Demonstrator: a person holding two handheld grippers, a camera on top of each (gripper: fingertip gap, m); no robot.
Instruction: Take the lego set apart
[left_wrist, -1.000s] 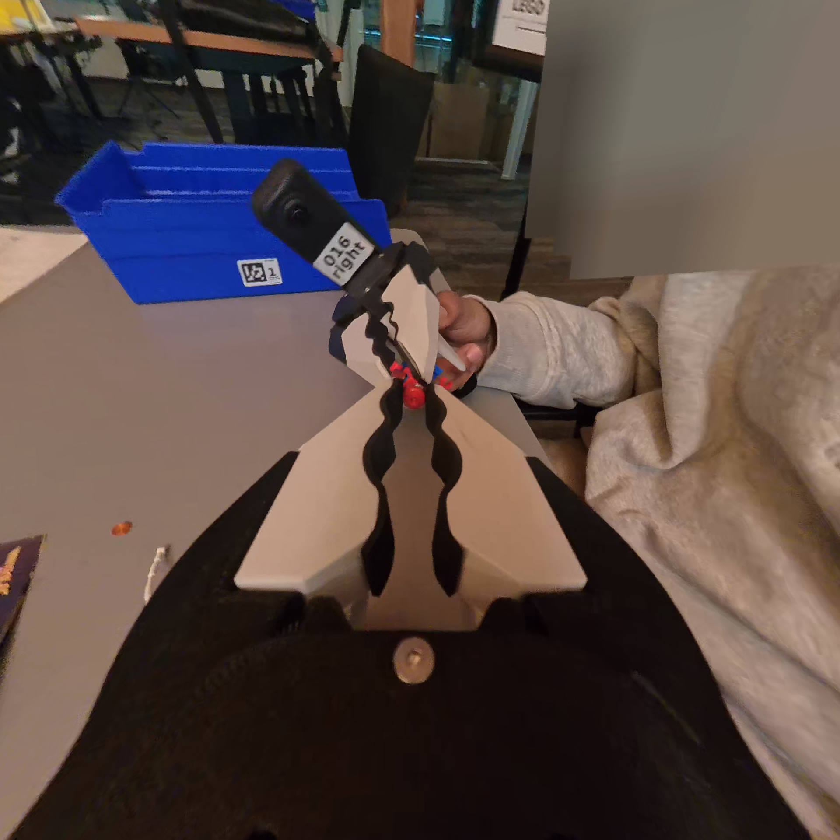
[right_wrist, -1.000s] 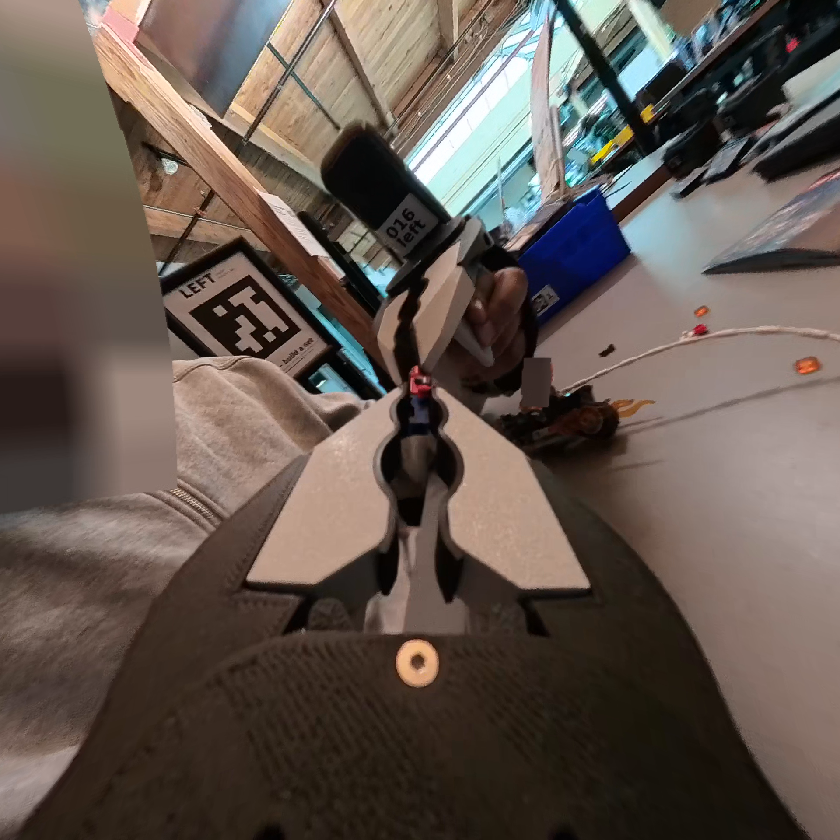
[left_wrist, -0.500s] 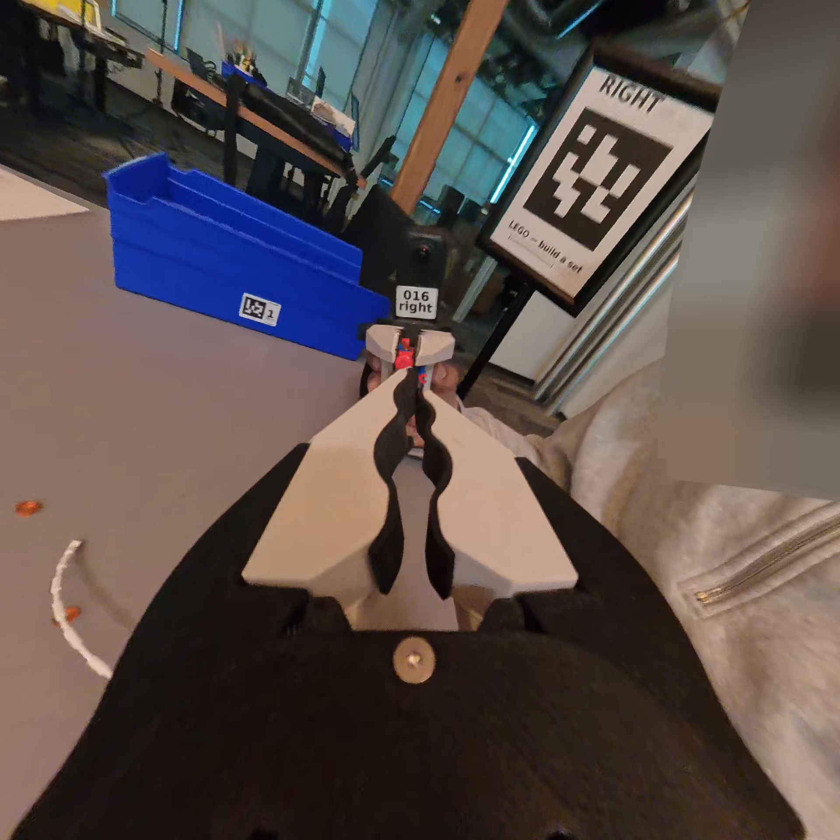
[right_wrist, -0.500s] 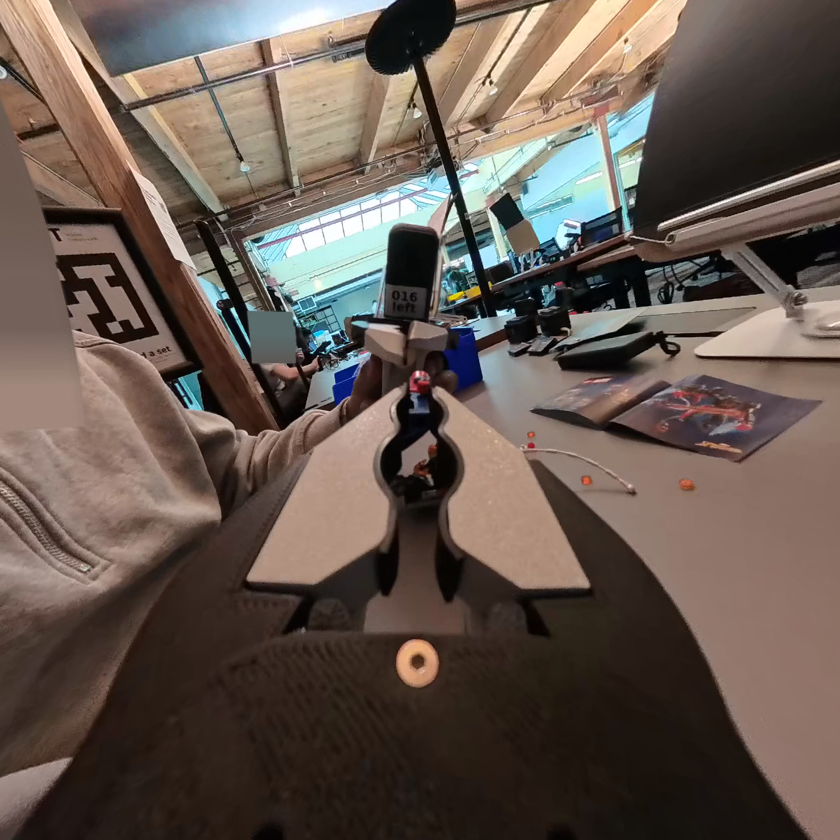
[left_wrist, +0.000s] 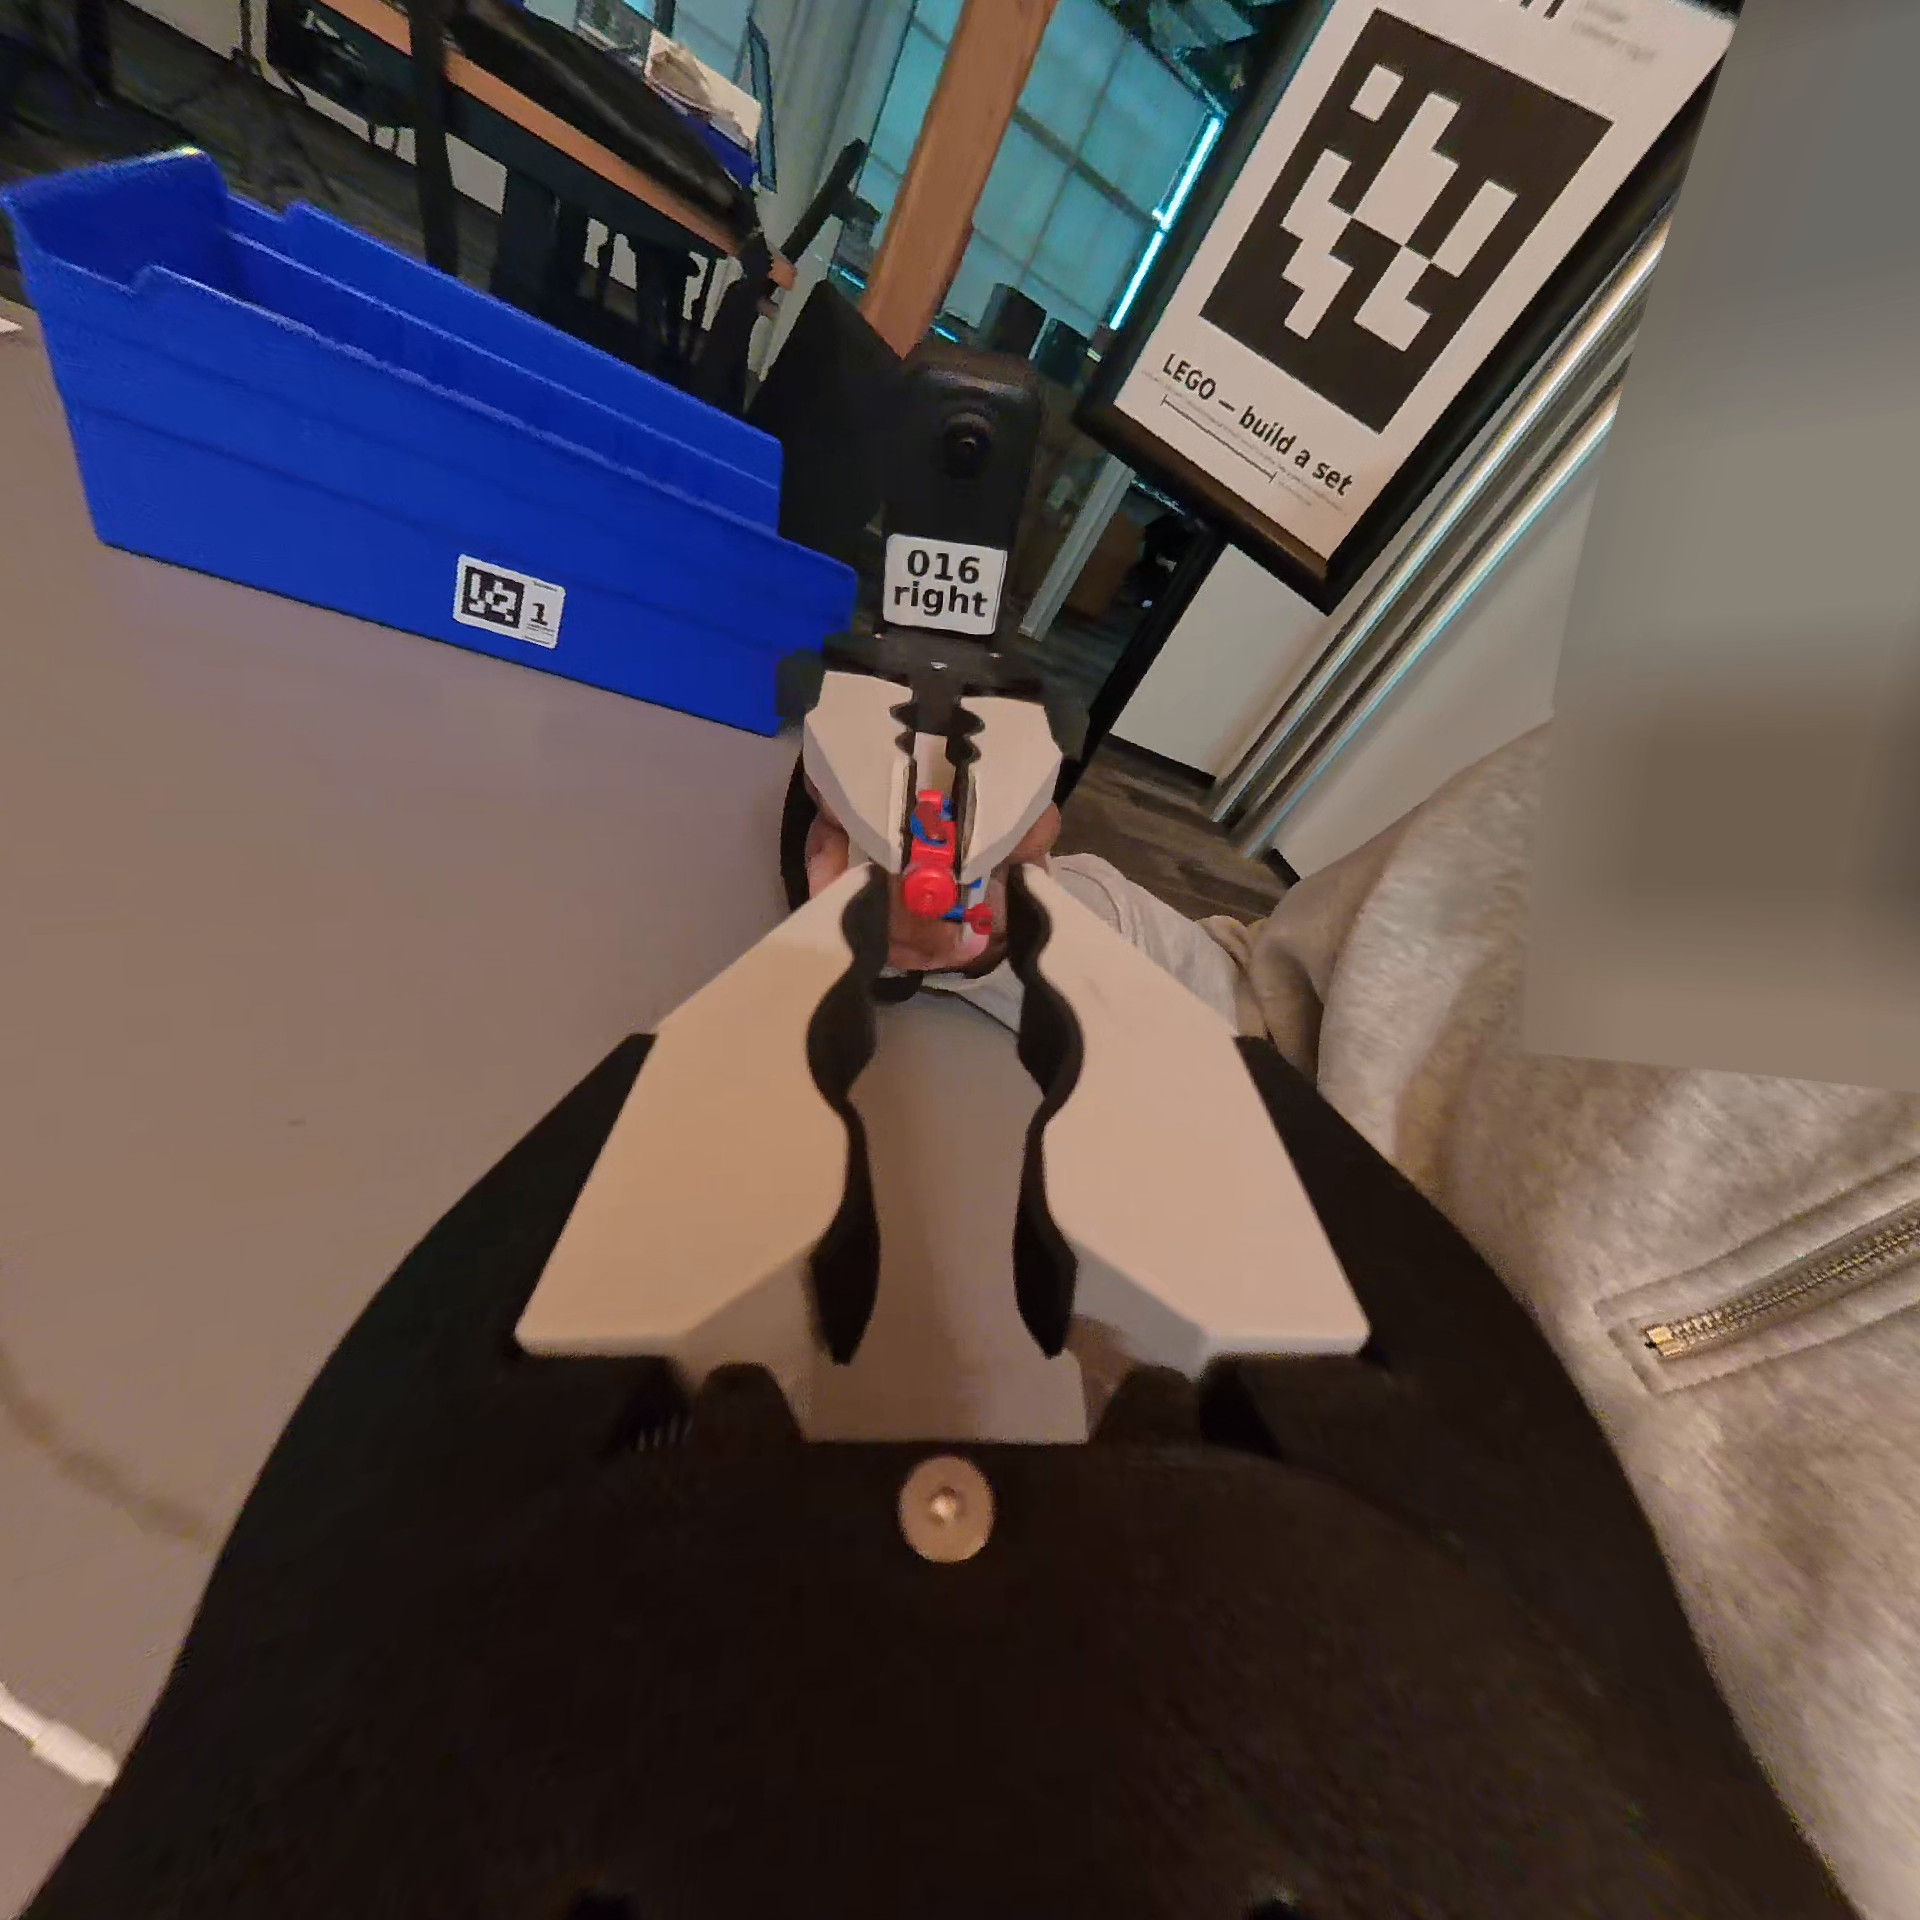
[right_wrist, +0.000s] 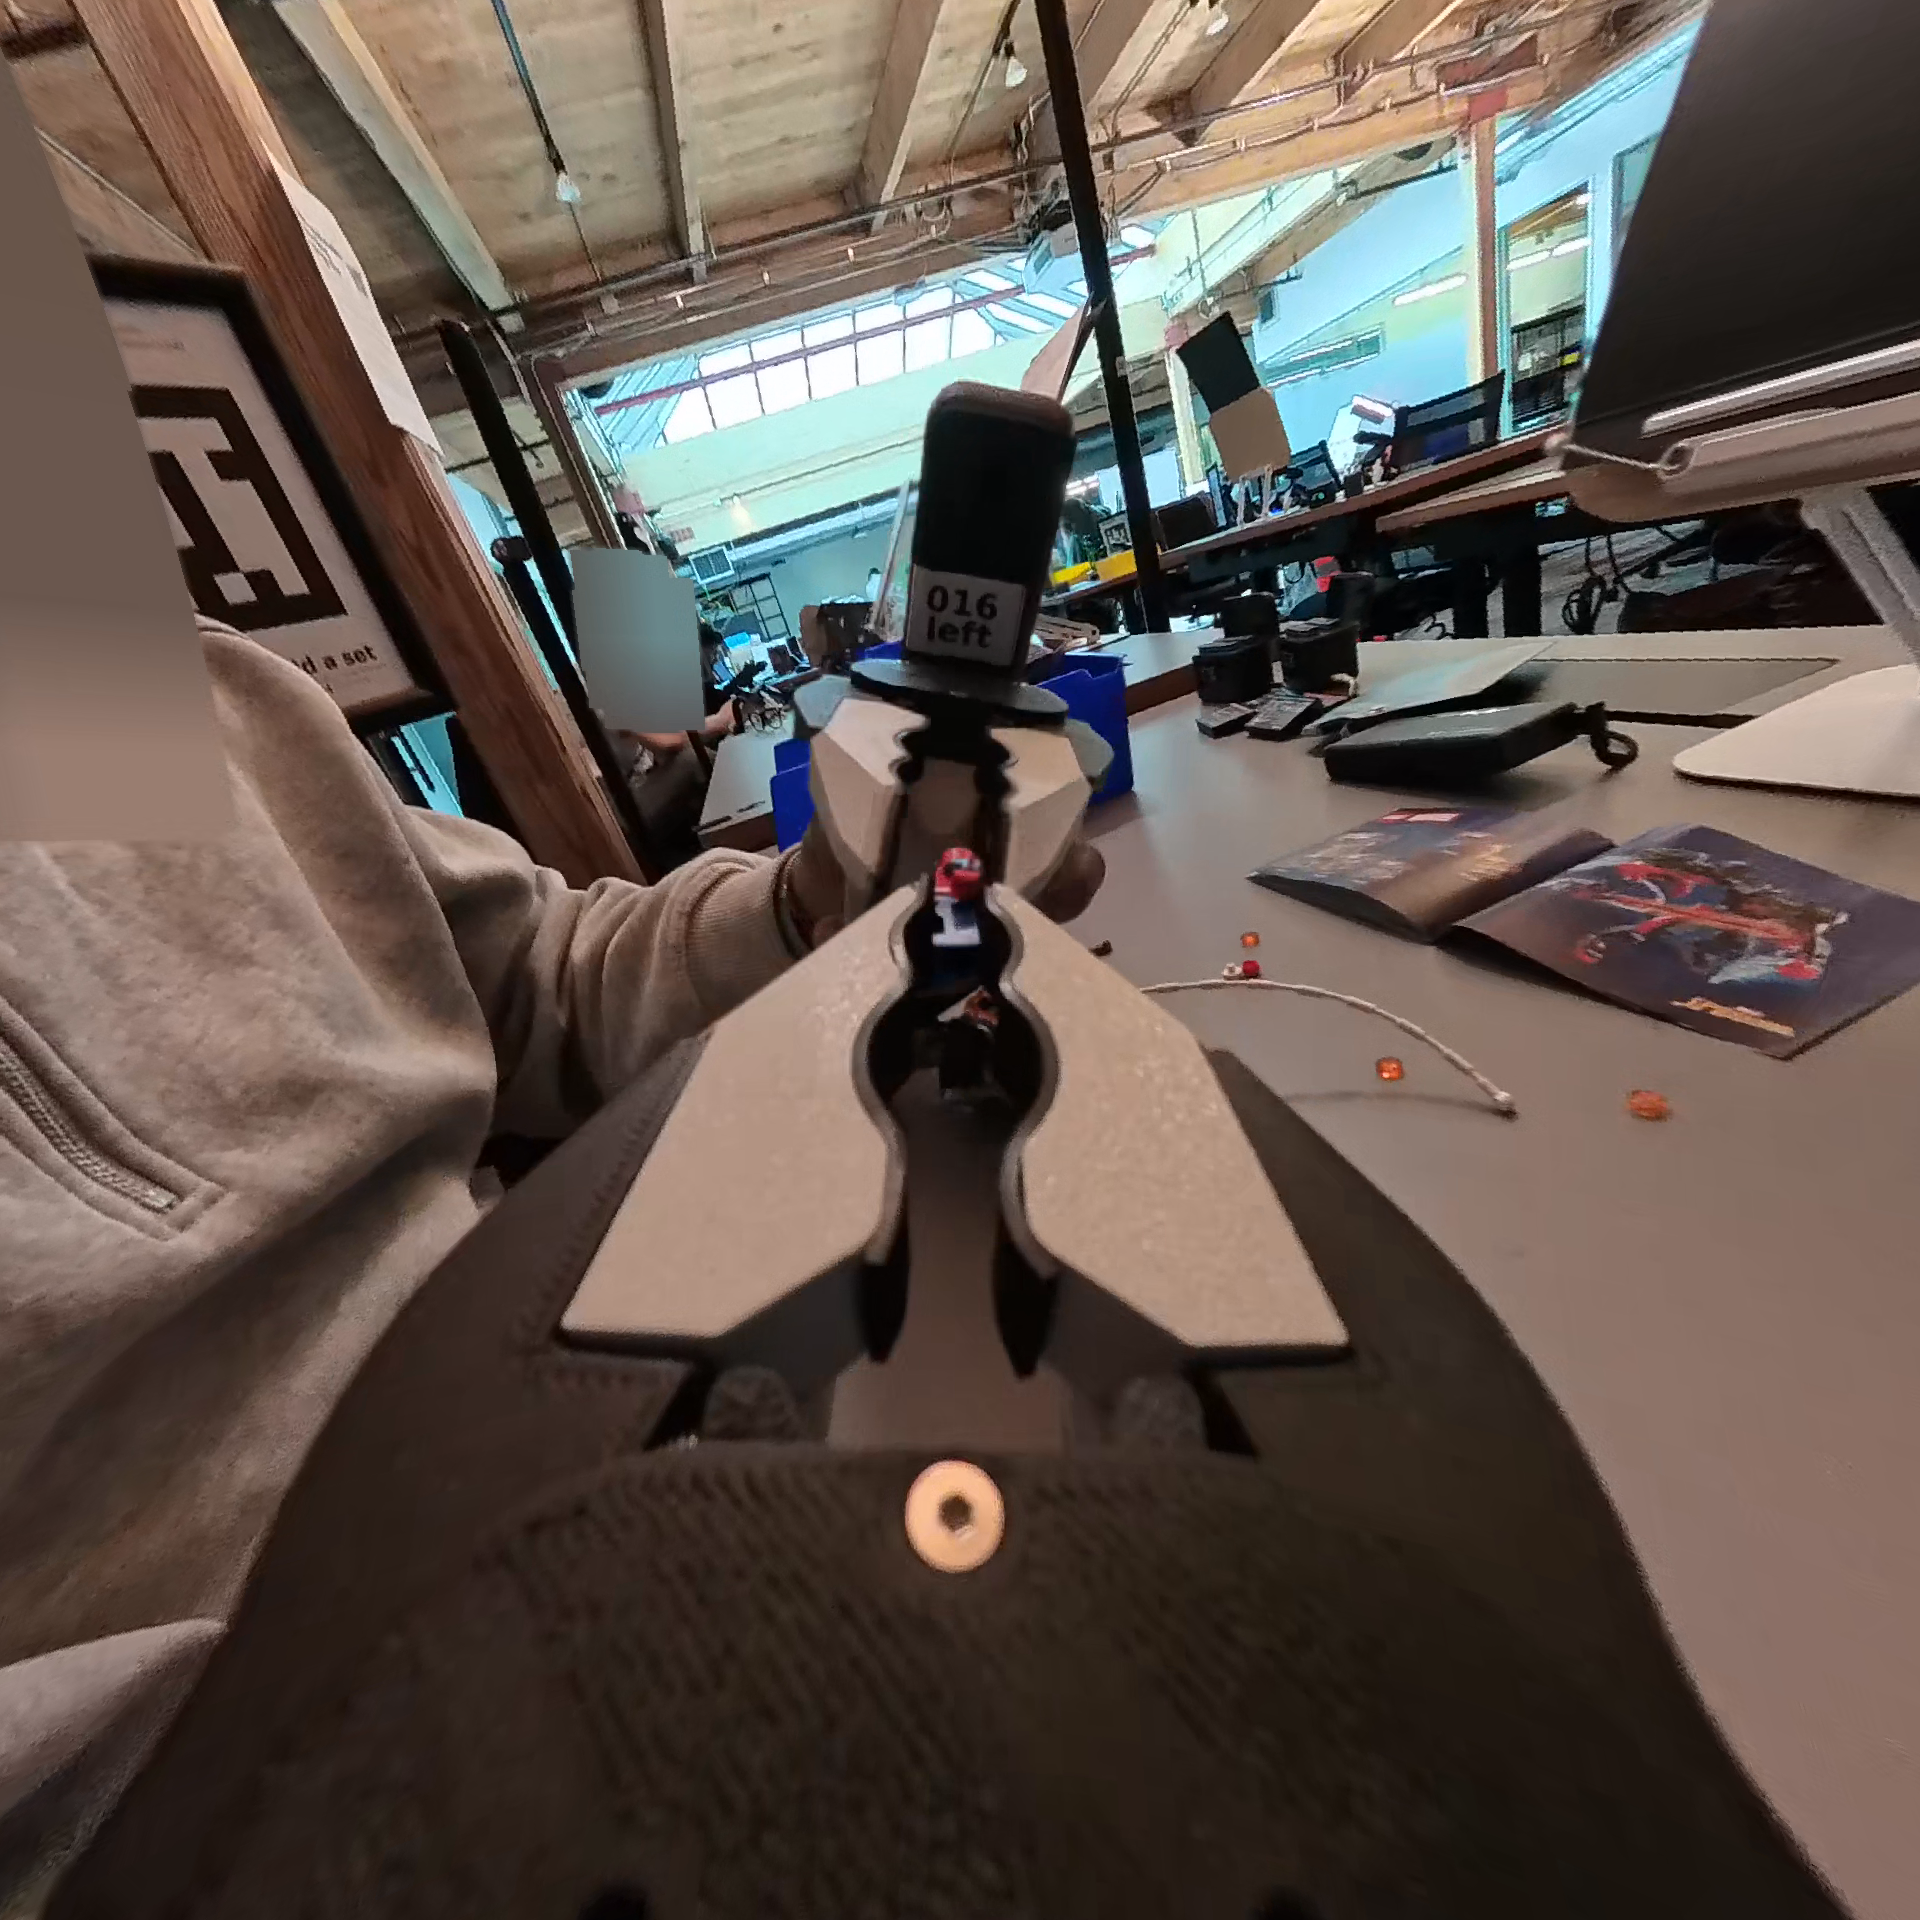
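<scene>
A small red and blue lego minifigure (left_wrist: 928, 868) is held up in the air between my two grippers, which face each other tip to tip. My right gripper (right_wrist: 956, 912) is shut on the figure's blue body, and its red head (right_wrist: 961, 871) sticks out past the tips. My left gripper (left_wrist: 943, 906) is open. Its fingertips stand on either side of the red head with a gap on both sides. The right gripper also shows in the left wrist view (left_wrist: 935, 831). The left gripper shows in the right wrist view (right_wrist: 951, 821), held by a hand.
A blue bin (left_wrist: 416, 468) stands at the back of the grey table (left_wrist: 260, 831). An open booklet (right_wrist: 1621, 914), a white string (right_wrist: 1340, 1013), small orange pieces (right_wrist: 1647, 1103) and a dark lego build (right_wrist: 971, 1039) lie on the table. A black case (right_wrist: 1455, 743) and a monitor stand (right_wrist: 1829, 738) are farther right. My left and right fingertips are right by each other.
My left gripper's jaws have opened wider around the figure's red head. Both grippers have swung level and now face each other more squarely. The right gripper still holds the figure.
</scene>
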